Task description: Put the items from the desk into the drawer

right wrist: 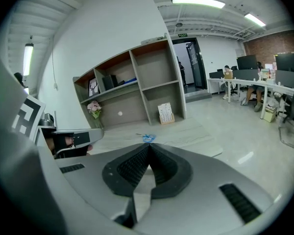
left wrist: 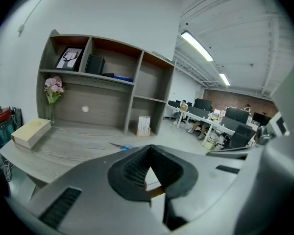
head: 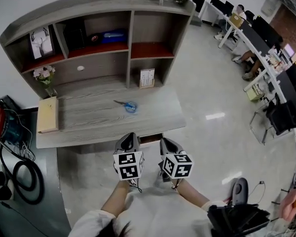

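On the desk (head: pixel 89 125) lie one scissors (head: pixel 128 105) and one box (head: pixel 47 114) — left claw (head: pixel 129 136) and right claw (head: pixel 166 142) both closed.

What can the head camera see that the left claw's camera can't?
Only the head view shows the person's arms and the black hose on the floor. Only the left gripper view shows the ceiling lights and the left claw up close, its jaws shut together. Both views show the desk, the wooden box, the flowers and the blue-handled scissors.
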A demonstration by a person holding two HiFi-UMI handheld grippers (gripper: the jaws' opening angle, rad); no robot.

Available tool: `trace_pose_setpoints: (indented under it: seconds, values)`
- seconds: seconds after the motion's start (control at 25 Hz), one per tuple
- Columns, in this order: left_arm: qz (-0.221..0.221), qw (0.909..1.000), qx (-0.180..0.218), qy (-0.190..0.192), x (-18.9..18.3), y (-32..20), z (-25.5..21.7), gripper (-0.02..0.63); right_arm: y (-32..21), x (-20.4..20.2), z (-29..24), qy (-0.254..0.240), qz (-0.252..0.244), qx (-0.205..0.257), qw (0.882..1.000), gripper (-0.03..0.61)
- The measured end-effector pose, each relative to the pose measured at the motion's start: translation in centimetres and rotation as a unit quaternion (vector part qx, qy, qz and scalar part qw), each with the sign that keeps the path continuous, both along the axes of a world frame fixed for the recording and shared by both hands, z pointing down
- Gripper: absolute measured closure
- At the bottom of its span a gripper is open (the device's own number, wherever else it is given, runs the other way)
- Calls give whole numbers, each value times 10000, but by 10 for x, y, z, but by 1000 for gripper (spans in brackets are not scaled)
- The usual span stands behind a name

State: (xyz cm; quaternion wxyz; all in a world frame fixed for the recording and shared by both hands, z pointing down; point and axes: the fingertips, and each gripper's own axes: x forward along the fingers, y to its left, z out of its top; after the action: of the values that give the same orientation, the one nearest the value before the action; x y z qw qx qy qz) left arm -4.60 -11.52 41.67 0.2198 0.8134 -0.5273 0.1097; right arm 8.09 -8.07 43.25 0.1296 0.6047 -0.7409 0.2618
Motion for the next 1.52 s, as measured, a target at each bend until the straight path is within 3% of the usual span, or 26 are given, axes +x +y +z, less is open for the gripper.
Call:
trace_pose_setpoints:
  seconds: [0.24, 0.44, 0.56, 0.92, 1.52]
  values:
    - [-614, 9980, -52, -136, 16, -10, -2, 617, -35, 17, 1, -135, -699, -8, 9975, 580]
    - [-1414, 9899, -27, -71, 34, -15, -8, 617, -65, 33, 1, -139, -1470, -75, 9890, 580]
    - [-1675, 9857, -1, -172, 46, -12, -9, 617, -72, 40, 7, -191, -1739, -180, 9844, 580]
    - [-1919, 9812, -59, -214, 51, -13, 0, 617, -87, 32, 14, -154, -2125, -103, 9770, 580]
    - [-1806, 9832, -103, -260, 37, -4, 1, 617, -85, 19, 7, -202, -1956, 127, 9804, 578]
